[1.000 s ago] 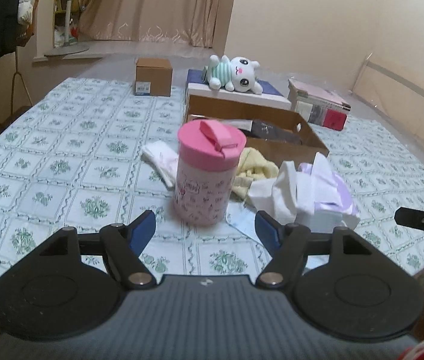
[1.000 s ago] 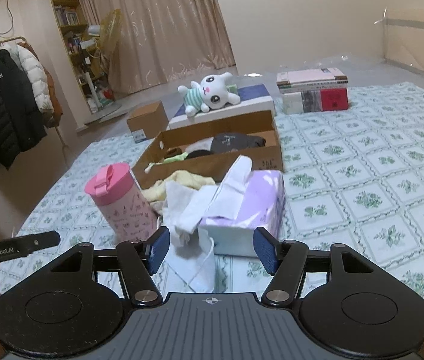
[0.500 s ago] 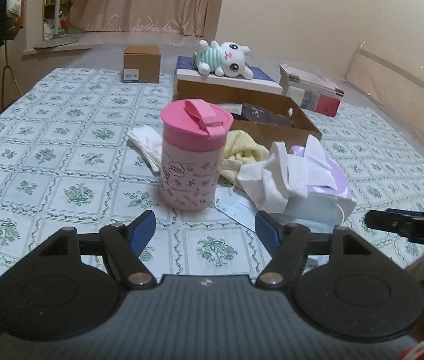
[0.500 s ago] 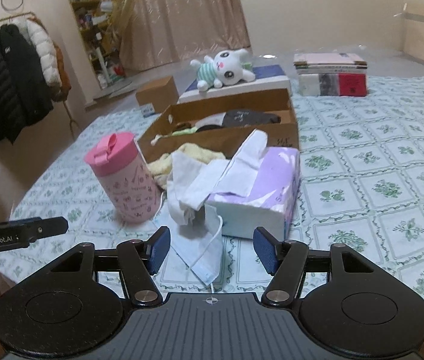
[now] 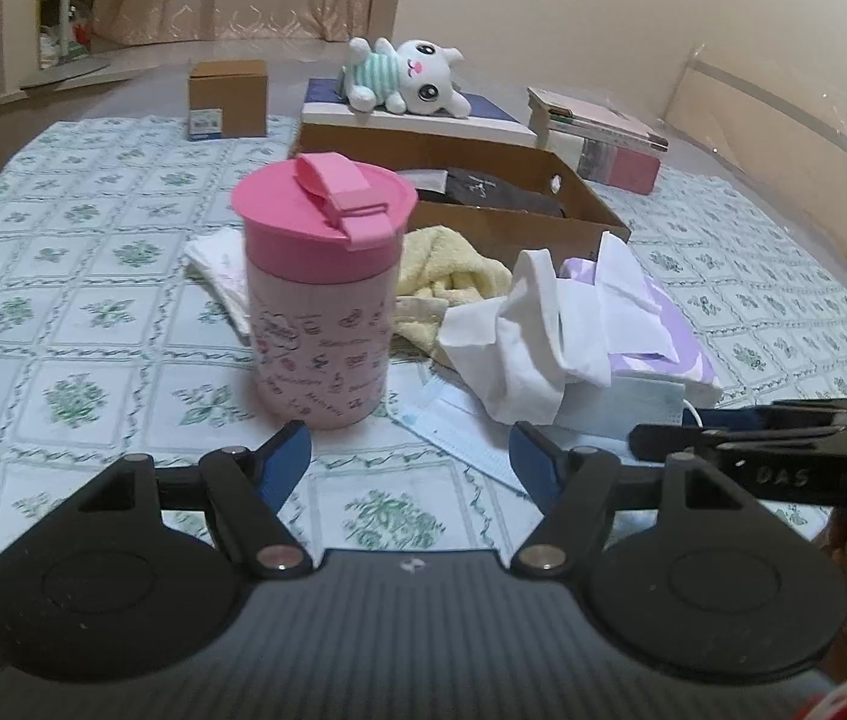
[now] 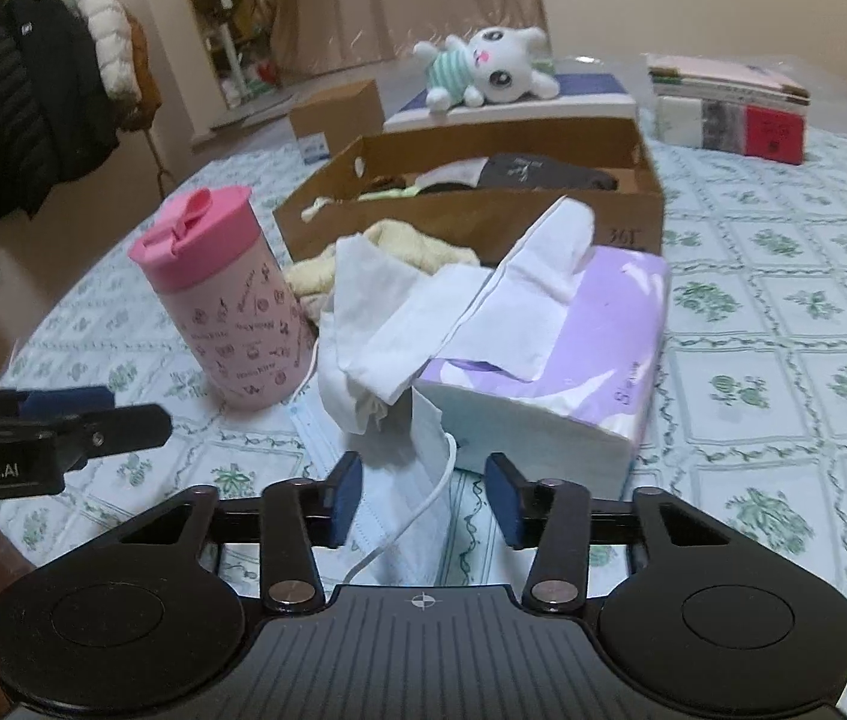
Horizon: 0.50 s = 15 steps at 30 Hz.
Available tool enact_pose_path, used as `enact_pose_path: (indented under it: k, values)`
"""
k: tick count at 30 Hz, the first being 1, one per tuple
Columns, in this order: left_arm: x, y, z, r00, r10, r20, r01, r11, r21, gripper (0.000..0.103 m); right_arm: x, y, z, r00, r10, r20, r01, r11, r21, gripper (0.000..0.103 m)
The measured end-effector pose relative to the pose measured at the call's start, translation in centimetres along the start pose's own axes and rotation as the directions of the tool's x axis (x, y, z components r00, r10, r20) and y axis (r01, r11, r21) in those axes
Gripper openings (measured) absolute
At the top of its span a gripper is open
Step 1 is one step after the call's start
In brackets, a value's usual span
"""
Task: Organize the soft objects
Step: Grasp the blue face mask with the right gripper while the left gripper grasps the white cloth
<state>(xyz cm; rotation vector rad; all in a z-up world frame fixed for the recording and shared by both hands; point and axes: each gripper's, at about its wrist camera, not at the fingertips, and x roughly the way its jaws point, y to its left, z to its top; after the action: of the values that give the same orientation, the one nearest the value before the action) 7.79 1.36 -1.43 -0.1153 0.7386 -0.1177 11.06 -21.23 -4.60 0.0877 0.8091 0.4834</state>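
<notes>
While closing, right gripper (image 6: 422, 495) straddles mask (image 6: 390, 498)

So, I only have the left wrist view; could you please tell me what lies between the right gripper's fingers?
Observer: The blue face mask lies under the right gripper, with its white ear loop running between the fingers. They have just been closing, but they do not press on it.
Operator: Thank you. Does the cardboard box hold anything besides the dark cloth?
Observer: Yes, a yellow-green piece lies toward the left end of the cardboard box, beside the dark cloth.
</notes>
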Motion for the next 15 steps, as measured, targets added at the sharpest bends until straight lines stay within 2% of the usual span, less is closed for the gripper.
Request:
enact_pose_path:
  k: [1,3,6,15]
  values:
    - [0.5,-0.1,0.1,1.000,-0.003,-0.003,0.003,1.000,0.001,0.070,0.4,0.0,0.0,1.000,-0.001,-0.007,0.001,1.000,-0.006,0.038]
    - [1.1,-0.2,0.2,1.000,-0.009,-0.008,0.009,1.000,0.001,0.070,1.1,-0.2,-0.1,1.000,0.003,-0.022,-0.003,1.000,-0.015,0.021]
    - [1.9,-0.5,0.4,1.000,-0.022,-0.014,0.022,1.000,0.002,0.070,1.4,-0.6,-0.3,0.999,0.008,-0.032,-0.009,1.000,-0.014,0.002]
    - [4.5,-2.7,1.5,0.996,-0.092,-0.017,0.092,0.996,-0.004,0.070,-0.4,-2.4,-1.7,0.999,0.031,-0.041,-0.029,0.998,0.047,0.002]
